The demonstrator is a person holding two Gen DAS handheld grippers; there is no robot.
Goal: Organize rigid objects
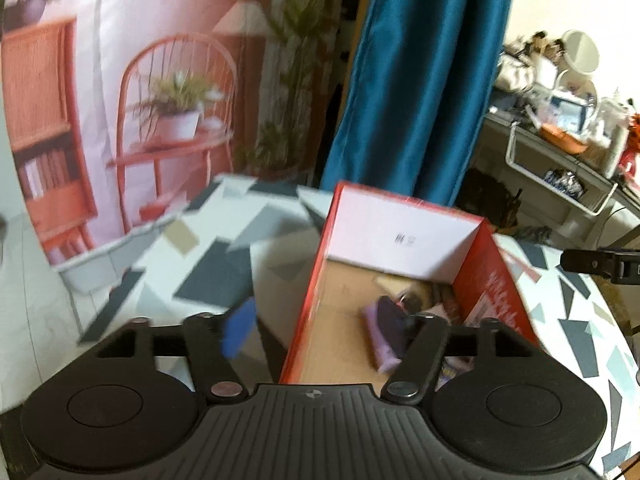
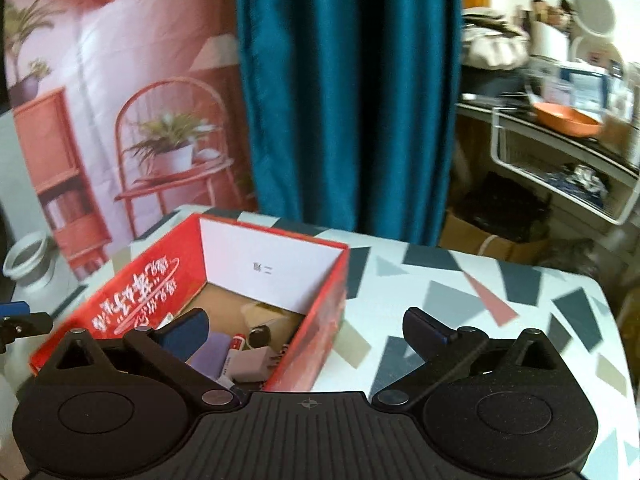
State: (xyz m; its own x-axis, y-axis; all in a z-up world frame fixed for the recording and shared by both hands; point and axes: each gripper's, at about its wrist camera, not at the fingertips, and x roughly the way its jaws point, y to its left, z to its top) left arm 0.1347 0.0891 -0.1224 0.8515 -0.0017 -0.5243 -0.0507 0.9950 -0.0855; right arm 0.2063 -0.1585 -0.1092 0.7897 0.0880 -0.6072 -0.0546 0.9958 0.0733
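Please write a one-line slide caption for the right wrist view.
Open right gripper hovering empty above the red cardboard box of small items on the geometric-patterned tablecloth.

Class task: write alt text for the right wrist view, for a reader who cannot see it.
An open red box holding small items sits on a patterned table. The right gripper, open and empty, hovers near it, before a teal curtain.
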